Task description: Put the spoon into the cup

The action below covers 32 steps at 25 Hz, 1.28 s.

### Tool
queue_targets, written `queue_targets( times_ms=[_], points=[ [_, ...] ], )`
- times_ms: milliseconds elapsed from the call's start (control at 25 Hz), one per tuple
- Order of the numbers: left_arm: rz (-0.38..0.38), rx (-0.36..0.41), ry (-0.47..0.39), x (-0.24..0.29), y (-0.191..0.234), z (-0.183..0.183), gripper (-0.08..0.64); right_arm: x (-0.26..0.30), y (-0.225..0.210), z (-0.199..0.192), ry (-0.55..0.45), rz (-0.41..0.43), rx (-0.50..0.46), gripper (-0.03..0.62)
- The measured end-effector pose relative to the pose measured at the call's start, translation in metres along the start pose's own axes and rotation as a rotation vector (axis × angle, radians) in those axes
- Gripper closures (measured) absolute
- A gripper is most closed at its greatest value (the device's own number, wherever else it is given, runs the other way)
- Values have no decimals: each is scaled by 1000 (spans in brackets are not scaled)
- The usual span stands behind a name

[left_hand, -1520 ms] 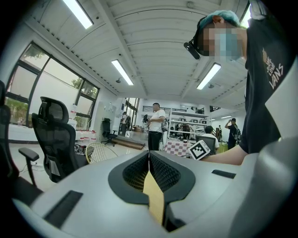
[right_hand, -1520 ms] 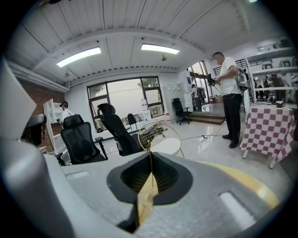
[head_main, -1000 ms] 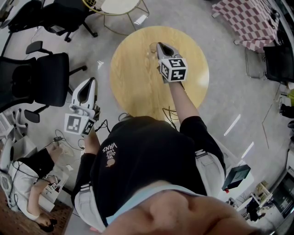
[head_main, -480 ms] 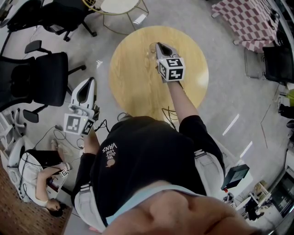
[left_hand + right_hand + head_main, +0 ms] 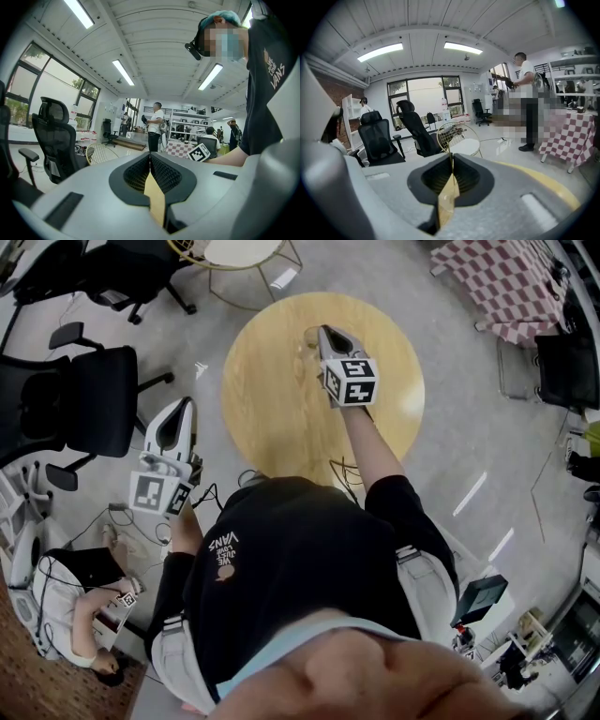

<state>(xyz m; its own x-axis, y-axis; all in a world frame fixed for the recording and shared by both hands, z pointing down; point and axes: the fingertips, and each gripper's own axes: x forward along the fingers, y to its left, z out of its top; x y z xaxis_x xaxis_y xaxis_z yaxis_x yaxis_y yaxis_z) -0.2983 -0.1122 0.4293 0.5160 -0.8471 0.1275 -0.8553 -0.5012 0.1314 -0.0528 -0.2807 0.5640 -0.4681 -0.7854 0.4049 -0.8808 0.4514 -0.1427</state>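
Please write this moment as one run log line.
left gripper: shut, beside table | right gripper: shut, over table | spoon: unseen

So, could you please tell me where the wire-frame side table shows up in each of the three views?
Head view: the wire-frame side table sits at the top edge, left of centre.
Left gripper view: lower left, small and distant.
Right gripper view: near the centre.
Shared landmark: the checkered tablecloth, to the table's right in every view.
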Motion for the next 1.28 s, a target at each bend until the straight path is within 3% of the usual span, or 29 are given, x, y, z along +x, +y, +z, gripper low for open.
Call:
queue_targets(
  times_ms=[400, 520, 1280],
  points=[
    [1, -3, -1, -1, -2, -1, 563, -3, -3, 3, -25, -3, 18, 589],
    [3, -5, -2, -2, -1, -1, 563, -2, -4, 5, -33, -10, 23, 545],
    [-11, -2, -1, -1, -4, -2, 563, -9, -17, 7, -55, -67, 46, 543]
  ],
)
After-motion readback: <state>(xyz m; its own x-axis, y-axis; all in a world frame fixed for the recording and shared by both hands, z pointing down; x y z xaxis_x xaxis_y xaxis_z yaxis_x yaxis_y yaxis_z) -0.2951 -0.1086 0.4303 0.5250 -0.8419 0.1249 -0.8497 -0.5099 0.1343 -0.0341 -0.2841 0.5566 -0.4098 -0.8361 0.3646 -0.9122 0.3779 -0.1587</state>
